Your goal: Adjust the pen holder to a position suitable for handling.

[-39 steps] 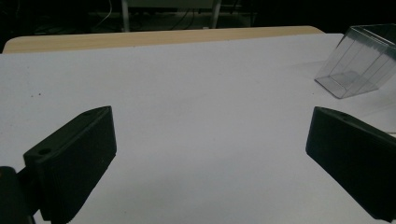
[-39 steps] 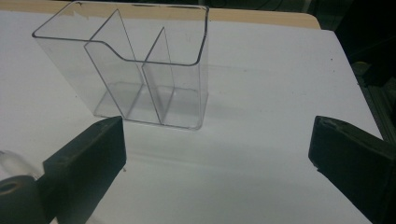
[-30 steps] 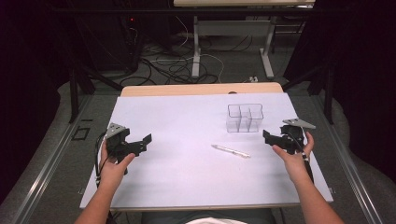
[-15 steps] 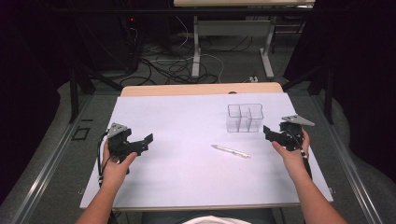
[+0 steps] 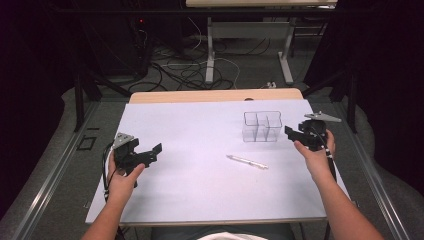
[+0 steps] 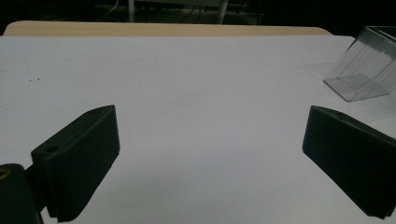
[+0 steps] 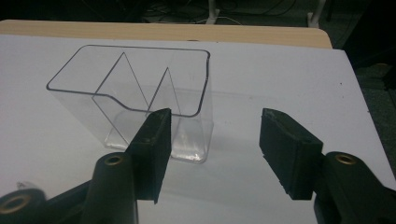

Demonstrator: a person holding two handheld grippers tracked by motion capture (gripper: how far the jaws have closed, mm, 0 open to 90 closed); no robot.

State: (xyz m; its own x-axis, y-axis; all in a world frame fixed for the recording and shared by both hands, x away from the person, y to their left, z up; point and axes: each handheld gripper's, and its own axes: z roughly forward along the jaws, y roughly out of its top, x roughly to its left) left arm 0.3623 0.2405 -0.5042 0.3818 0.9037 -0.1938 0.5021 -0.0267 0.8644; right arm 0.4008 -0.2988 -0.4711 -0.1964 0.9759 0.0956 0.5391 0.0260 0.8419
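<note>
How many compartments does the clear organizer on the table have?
3. The clear organizer has one long compartment along its far side and two smaller ones side by side nearer the right claw. All look empty; nothing seems hidden.

We think this is a lab or a test room for recordings. We see a wooden table covered by a white sheet [image 5: 200,150], loose black and white cables [image 5: 185,65] lying on the grey floor, the grey metal legs of another table [image 5: 210,50] behind, and dark curtains around.
</note>
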